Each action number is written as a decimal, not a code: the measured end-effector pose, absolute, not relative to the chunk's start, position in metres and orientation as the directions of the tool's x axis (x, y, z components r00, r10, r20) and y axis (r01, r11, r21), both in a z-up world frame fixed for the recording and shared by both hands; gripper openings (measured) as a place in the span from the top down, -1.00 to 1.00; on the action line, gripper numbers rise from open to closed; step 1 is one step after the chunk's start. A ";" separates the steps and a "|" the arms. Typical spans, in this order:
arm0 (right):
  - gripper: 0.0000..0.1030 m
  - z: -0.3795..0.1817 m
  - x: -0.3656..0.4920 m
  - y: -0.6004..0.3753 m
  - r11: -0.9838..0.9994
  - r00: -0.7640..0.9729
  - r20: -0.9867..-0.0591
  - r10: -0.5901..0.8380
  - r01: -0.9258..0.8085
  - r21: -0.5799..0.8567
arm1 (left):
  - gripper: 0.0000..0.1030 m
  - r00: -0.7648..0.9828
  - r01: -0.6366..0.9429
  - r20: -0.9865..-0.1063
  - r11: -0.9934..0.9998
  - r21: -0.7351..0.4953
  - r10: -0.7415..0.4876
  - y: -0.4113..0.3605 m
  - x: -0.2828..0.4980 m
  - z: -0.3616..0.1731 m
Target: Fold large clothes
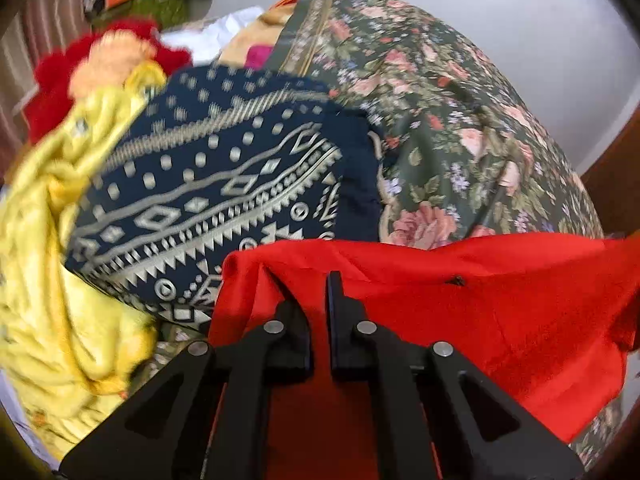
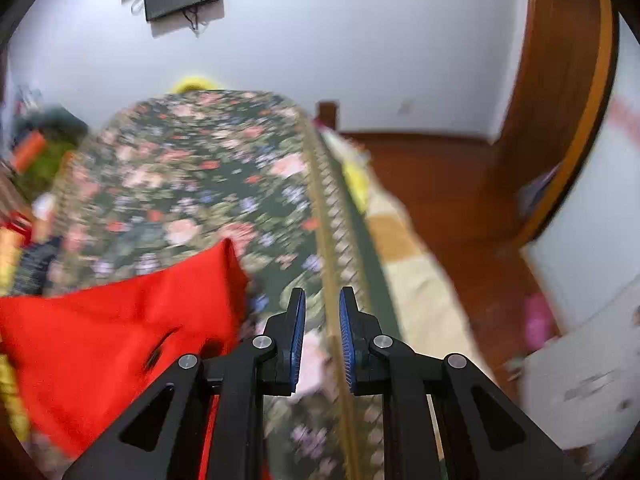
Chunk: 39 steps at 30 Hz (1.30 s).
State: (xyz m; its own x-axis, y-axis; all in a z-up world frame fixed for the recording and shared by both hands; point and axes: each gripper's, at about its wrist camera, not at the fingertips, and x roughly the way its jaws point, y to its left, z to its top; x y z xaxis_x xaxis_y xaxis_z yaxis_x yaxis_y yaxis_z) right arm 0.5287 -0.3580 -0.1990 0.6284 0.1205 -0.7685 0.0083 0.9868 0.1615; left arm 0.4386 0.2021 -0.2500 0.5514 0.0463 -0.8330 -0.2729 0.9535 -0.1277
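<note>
Red garment [image 1: 460,300] lies spread on the near part of the bed, over the floral bedspread [image 1: 460,120]; thin, soft, drapes without any stiffness, looks light. A small dark slit, possibly a buttonhole, shows in the cloth. Left gripper [image 1: 310,300] is at the garment's near-left edge: a raised fold of red fabric sits over its left finger, jaws narrowly apart; whether the cloth is actually pinched I cannot tell. Right gripper [image 2: 322,316] hangs released over bare bedspread, just right of the garment's far-right corner [image 2: 232,248], nothing between its blue pads [image 2: 298,336]. Pile of other clothes at far left: yellow fabric [image 1: 48,280], navy patterned piece [image 1: 224,184]. Judgement: fabric likely to slip and sag, so take it at corners or a hem, both grippers well apart, keep it taut while folding. Right view is blurred.
</note>
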 end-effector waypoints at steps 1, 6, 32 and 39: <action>0.76 -0.198 0.524 -0.361 0.984 0.627 -0.766 0.140 -0.001 0.180 | 0.89 0.558 -0.255 -0.829 0.960 -0.113 0.051 0.198 0.437 -0.241; 0.76 -0.185 0.492 -0.342 0.991 0.634 -0.762 0.133 -0.101 0.089 | 0.57 0.630 -0.157 -0.774 0.987 -0.042 0.067 0.180 0.413 -0.188; 0.76 -0.250 0.453 -0.155 0.863 0.401 -0.878 0.259 -0.505 0.024 | -0.39 0.505 -0.014 -0.861 0.996 -0.084 -0.065 0.115 0.398 -0.265; 0.76 -0.261 0.448 -0.163 0.843 0.389 -0.891 0.233 -0.538 -0.014 | -0.49 0.518 -0.042 -0.852 0.993 -0.109 -0.072 0.133 0.379 -0.271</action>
State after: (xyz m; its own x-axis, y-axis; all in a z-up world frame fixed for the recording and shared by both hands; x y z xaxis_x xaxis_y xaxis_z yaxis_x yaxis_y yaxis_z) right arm 0.4484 -0.1628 -0.2607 0.3893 0.2333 -0.8911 -0.5376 0.8431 -0.0141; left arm 0.3793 0.1334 -0.2711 0.5179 -0.0717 -0.8524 -0.0422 0.9931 -0.1092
